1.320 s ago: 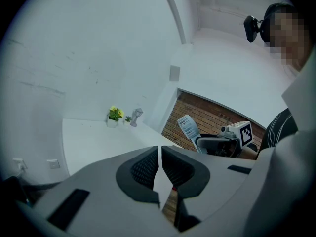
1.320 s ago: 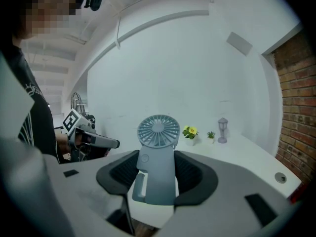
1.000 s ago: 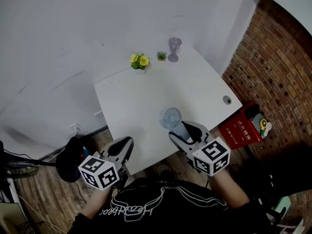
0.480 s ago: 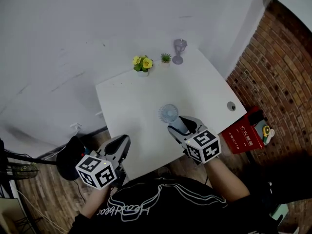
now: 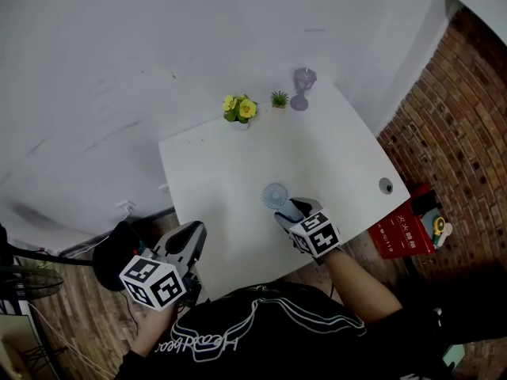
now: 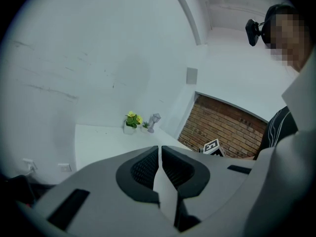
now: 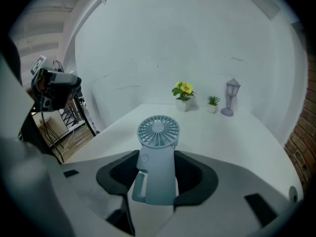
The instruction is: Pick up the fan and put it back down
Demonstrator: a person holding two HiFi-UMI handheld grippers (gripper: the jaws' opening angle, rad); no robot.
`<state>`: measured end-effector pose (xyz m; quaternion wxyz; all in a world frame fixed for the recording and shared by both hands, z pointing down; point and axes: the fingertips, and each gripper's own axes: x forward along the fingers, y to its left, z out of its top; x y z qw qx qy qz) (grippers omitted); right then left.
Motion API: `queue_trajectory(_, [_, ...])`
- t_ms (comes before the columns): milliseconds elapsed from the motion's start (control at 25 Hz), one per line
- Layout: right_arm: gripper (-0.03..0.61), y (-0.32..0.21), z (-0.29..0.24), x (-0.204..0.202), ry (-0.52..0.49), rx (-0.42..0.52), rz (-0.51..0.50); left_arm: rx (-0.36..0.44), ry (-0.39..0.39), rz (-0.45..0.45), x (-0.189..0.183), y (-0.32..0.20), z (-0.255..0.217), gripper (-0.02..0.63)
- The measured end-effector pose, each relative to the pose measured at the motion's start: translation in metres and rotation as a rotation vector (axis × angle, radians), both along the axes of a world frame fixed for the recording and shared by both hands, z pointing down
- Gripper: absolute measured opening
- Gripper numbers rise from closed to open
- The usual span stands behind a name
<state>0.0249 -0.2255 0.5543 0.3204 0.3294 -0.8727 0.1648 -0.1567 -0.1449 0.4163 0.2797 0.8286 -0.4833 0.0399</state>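
The right gripper's [image 7: 157,176] jaws were clamped on the fan [image 7: 158,132], one pad against each side of its pale blue body, with the round grille standing upright above them. The left gripper's [image 6: 160,164] jaws were drawn together to a thin slit with nothing between them.

In the head view the fan [image 5: 275,195] sat over the white surface [image 5: 230,165] near its 6 o'clock edge, just ahead of the right gripper [image 5: 289,210]. No view showed whether its base touched the surface. The left gripper [image 5: 192,236] hung off the surface's 7 o'clock corner, above wooden floor.

Yellow flowers [image 5: 240,108], a small plant [image 5: 280,99] and a lantern ornament [image 5: 302,85] stood at the 12 to 1 o'clock edge. Only the head view showed a red box [image 5: 400,228] on the floor at 4 o'clock. Only the right gripper view showed a stand [image 7: 54,90] carrying dark gear at 9 o'clock.
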Motion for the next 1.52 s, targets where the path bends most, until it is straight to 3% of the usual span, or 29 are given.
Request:
queue_trajectory(440, [0.221,-0.011,0.063,0.008,0.066,-0.093,0.012,-0.02,-0.01,-0.044,-0.015,-0.009,0.009,0.044])
queue_trajectory(680, [0.221,-0.01,0.065,0.007,0.111,-0.037,-0.024,-0.022,-0.01,-0.043,-0.014,-0.011,0.01,0.045])
queue_trajectory(960, [0.222,-0.01,0.064,0.008,0.109,-0.036,-0.041,-0.019,-0.017,-0.021,-0.003,-0.011,0.006,0.044])
queue_trajectory(1120, [0.271,-0.01,0.057,0.01,0.118,0.004,-0.043,-0.011,-0.017,-0.018,0.001,-0.008,0.002,0.045])
queue_trajectory(1360, [0.324,-0.002,0.034,0.014,0.067,0.019,-0.054,0.002,-0.014,-0.013,0.006,-0.001,-0.008,0.045])
queue_trajectory(1520, [0.302,0.008,-0.001,0.012,-0.038,0.074,-0.041,-0.001,-0.007,-0.009,0.008,0.008,-0.01,0.045])
